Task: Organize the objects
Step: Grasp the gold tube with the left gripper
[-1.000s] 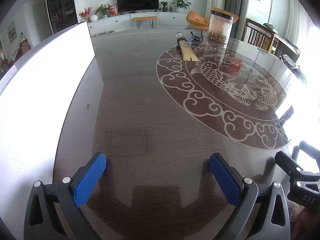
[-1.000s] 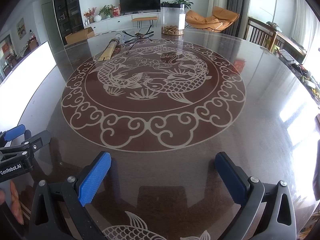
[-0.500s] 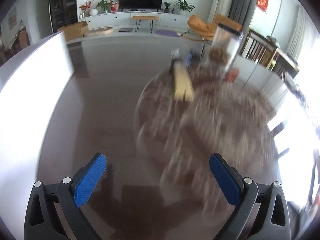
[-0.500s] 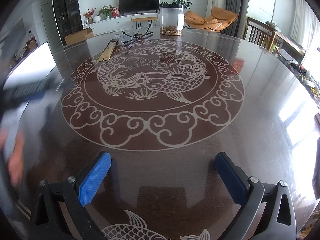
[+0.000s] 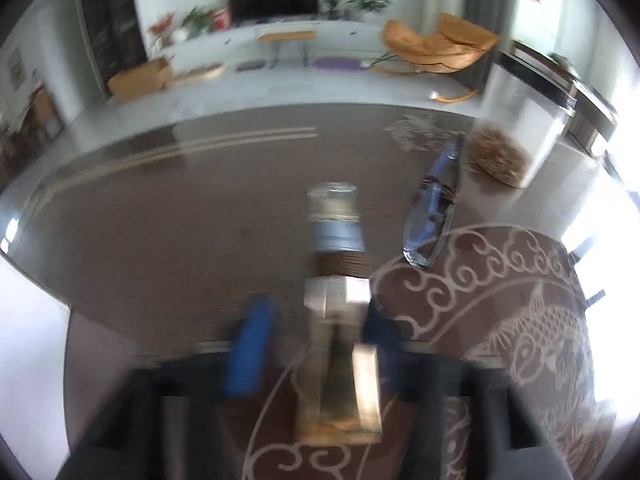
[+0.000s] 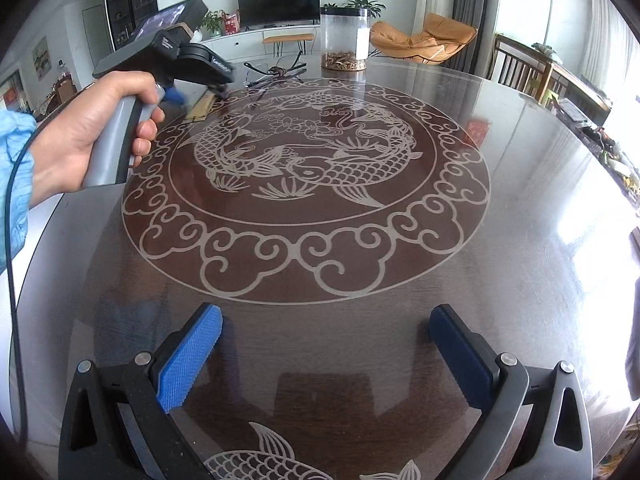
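Glass covers one round table (image 6: 520,184) carved with fish. Between the left gripper (image 5: 316,344) fingers lies one long golden box (image 5: 340,360) with a jar-like end; blur hides whether they touch it. Ahead to its right lie one pair of glasses (image 5: 430,220) and one clear canister (image 5: 516,132). One right gripper (image 6: 326,350) hovers, pads wide apart, nothing between them.

- L wrist view smeared by motion: my left tongs (image 5: 316,344) too blurred, can't tell gap or contact w/ the bottle (image 5: 338,320).
- Bottle label unreadable.
- R view: left tongs' tips hidden behind the handset (image 6: 168,60).
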`<state>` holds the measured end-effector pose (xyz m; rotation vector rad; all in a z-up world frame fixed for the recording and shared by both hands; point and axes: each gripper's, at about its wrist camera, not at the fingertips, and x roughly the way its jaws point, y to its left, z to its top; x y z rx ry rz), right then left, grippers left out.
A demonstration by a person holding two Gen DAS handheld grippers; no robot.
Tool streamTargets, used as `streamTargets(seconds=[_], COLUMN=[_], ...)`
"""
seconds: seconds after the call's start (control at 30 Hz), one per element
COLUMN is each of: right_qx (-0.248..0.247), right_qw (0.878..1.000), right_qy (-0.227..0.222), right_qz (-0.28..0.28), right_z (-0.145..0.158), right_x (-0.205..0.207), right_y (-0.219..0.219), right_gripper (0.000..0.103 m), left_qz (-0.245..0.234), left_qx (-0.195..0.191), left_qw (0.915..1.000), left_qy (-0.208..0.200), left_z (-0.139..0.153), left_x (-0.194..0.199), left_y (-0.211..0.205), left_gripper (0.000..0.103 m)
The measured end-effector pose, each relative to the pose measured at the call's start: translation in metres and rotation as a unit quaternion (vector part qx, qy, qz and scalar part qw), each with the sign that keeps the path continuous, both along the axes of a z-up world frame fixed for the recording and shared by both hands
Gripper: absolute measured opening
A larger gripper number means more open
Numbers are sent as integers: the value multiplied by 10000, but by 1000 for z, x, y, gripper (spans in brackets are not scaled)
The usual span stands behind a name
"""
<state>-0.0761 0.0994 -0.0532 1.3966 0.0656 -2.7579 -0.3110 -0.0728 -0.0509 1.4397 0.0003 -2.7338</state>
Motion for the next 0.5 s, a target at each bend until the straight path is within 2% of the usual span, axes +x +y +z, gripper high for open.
streamTargets(seconds=[0.13,0.33,0.5], right_qx=[-1,-1,-7], right_qw=[10000,10000,10000], right_qy=[-3,-3,-1], right_qz=[11,9,6], right_z=[-1,-1,-1], right_x=[-3,-2,-2], right_y=[-1,-1,-1], right_gripper=[103,103,103], left_qz=[135,498,358], left_qx=[-12,-10,-225], left_qw=[9998,9984,9987], left_qy=[146,261,297], left_z=[-2,-6,-7], left_x=[38,154,241], left_y=[-9,-32,-42], left_gripper=[27,27,27])
